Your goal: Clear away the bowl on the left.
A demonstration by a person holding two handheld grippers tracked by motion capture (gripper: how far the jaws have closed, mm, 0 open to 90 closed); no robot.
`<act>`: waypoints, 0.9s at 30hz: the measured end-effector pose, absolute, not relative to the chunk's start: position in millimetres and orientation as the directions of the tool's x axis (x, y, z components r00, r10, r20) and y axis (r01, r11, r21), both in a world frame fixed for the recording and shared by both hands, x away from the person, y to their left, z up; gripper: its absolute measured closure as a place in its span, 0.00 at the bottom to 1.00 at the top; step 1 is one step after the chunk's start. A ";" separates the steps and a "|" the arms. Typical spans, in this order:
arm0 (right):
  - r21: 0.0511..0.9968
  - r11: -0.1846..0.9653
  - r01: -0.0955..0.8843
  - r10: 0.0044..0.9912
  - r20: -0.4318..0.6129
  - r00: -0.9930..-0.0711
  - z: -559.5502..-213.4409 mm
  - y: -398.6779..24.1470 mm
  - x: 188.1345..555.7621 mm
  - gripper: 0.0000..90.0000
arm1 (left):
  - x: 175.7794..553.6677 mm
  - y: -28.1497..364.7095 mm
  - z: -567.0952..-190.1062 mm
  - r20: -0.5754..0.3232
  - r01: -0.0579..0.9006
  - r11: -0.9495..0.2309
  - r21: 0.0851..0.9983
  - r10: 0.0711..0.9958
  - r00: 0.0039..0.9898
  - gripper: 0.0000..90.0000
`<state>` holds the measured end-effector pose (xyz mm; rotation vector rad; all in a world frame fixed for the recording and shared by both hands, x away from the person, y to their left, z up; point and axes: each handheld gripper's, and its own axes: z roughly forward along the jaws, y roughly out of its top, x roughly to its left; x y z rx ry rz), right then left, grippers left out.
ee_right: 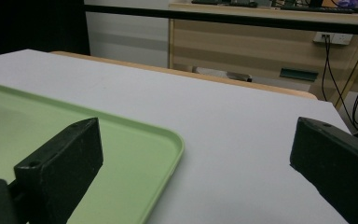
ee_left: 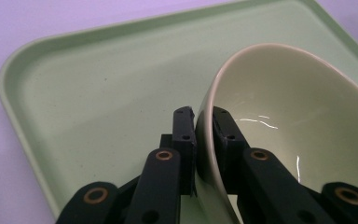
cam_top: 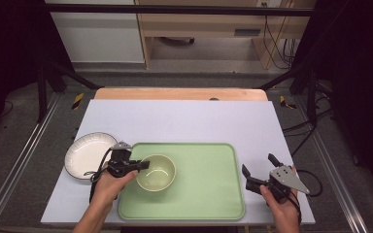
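We see the left gripper (cam_top: 143, 165) clamped on the near-left rim of a round, pale green glazed bowl (cam_top: 156, 172), which sits in the left part of a rectangular, light green plastic tray (cam_top: 209, 194) with rounded corners. In the left gripper view the two black jaws pinch the bowl's wall (ee_left: 205, 140) between them, one pad on the outside and one on the inside, and the bowl looks tilted against the tray floor (ee_left: 98, 102). We cannot tell whether its base is lifted clear of the tray. The person's left hand (cam_top: 110, 180) wraps the gripper body, just to the right of a round white ribbed plate (cam_top: 85, 154) that lies on the pale lilac-white tabletop sheet (cam_top: 184, 119), touching or nearly touching the tray's left edge.

We see the right gripper (cam_top: 258, 170) held in the right hand (cam_top: 282, 204) beside the tray's right edge, well apart from the bowl. Its jaws stand wide apart with nothing between them; in the right gripper view they frame the tray's corner (ee_right: 168, 140) and the bare sheet (ee_right: 242, 140)
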<state>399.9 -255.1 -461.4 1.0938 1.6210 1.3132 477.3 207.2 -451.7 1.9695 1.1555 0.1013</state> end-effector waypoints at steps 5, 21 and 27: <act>0.984 0.094 0.150 0.942 -0.039 -0.335 -461.2 -258.1 399.5 0.03 | 475.2 208.6 -438.6 -0.304 0.653 -0.211 0.727 0.754 0.582 0.73; 0.985 0.095 0.147 0.942 -0.041 -0.333 -460.8 -258.5 399.0 0.03 | 470.8 213.1 -407.8 -0.153 0.443 -0.254 0.860 0.700 0.697 0.18; 0.984 0.094 0.148 0.942 -0.040 -0.333 -460.7 -258.2 398.9 0.03 | 470.6 220.6 -405.1 -0.135 0.390 -0.259 0.884 0.658 0.741 0.10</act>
